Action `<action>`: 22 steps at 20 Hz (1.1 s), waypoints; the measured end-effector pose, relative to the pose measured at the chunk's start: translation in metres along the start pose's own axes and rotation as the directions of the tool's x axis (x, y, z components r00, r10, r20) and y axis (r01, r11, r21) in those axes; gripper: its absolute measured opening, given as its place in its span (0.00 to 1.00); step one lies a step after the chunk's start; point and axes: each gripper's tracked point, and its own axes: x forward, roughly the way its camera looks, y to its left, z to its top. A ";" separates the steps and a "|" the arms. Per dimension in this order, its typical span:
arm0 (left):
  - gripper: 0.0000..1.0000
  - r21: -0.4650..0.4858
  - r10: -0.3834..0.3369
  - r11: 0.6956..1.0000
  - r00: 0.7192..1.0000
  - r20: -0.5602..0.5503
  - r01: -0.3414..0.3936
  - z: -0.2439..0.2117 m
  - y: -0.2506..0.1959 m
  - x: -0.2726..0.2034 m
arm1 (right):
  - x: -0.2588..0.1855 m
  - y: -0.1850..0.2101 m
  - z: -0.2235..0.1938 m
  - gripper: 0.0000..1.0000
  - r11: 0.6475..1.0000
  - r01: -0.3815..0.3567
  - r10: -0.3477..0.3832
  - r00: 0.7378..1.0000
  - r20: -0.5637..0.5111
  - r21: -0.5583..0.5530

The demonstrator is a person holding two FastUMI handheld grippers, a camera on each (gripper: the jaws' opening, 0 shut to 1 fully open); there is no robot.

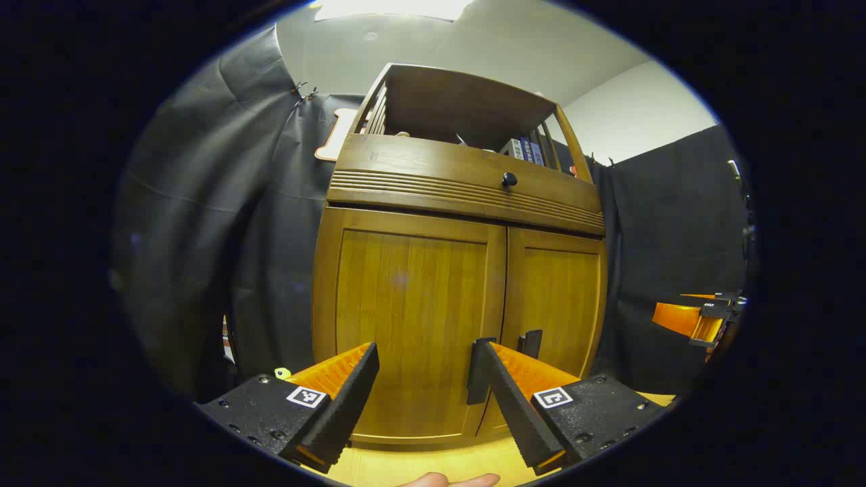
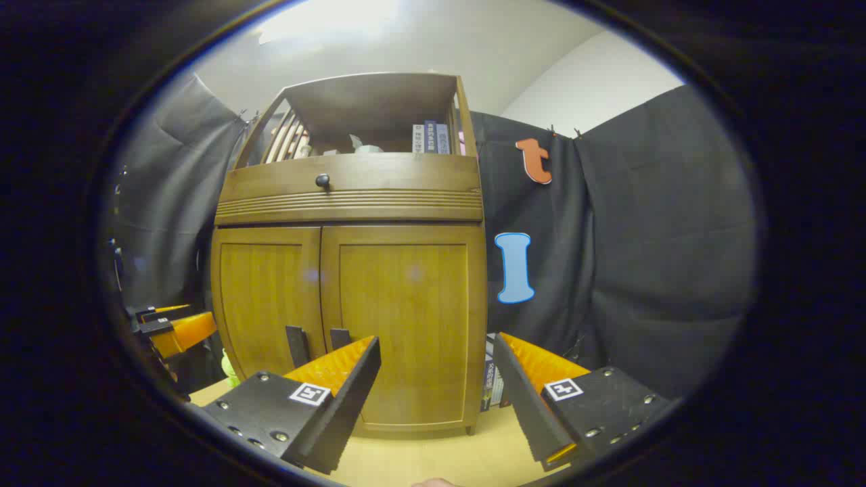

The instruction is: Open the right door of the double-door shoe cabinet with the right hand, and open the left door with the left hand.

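Left gripper view: left tool (image 1: 423, 368) spread wide, holding nothing, facing closed left door (image 1: 409, 318) of shoe cabinet (image 1: 467, 196); right tool (image 1: 703, 321) at far right edge.

Right gripper view: right tool (image 2: 436, 365) spread wide, holding nothing, facing closed right door (image 2: 406, 318); both handles (image 2: 339, 337) near centre seam.

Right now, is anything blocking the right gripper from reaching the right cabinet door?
Nothing visible. The right gripper is open and faces the closed right door, with bare tabletop between them. The door's dark handle is unobstructed.
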 end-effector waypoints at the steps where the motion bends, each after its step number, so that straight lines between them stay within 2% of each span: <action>1: 0.92 0.007 0.005 1.000 1.000 0.004 -0.005 0.002 0.003 0.001 | 0.000 0.001 -0.002 0.99 1.000 -0.006 0.006 1.000 0.001 -0.006; 5: 0.92 0.010 0.031 0.999 1.000 -0.004 -0.031 -0.001 0.012 0.002 | 0.001 0.009 -0.008 0.99 1.000 -0.027 0.027 1.000 -0.010 0.000; 10: 0.92 0.009 0.025 1.000 1.000 0.006 -0.025 0.001 0.009 -0.001 | 0.003 0.013 -0.010 0.99 0.999 -0.045 0.045 0.999 -0.010 0.005; 14: 0.92 0.008 0.039 0.999 0.999 0.014 -0.039 0.003 0.012 -0.004 | 0.015 0.016 -0.021 1.00 0.999 -0.044 0.044 0.999 -0.030 0.015; 15: 0.96 0.009 0.045 0.999 0.999 0.016 -0.045 0.004 0.013 -0.005 | 0.019 0.016 -0.024 0.99 0.999 -0.045 0.045 0.998 -0.037 0.020; 17: 0.92 0.013 0.050 0.999 0.999 0.019 -0.050 0.005 0.014 -0.005 | 0.026 0.019 -0.027 0.99 0.998 -0.052 0.053 0.997 -0.051 0.018; 22: 0.92 0.014 0.043 0.999 0.999 0.019 -0.043 0.004 0.013 -0.005 | 0.053 0.030 -0.026 0.99 0.997 -0.080 0.082 0.995 -0.062 0.022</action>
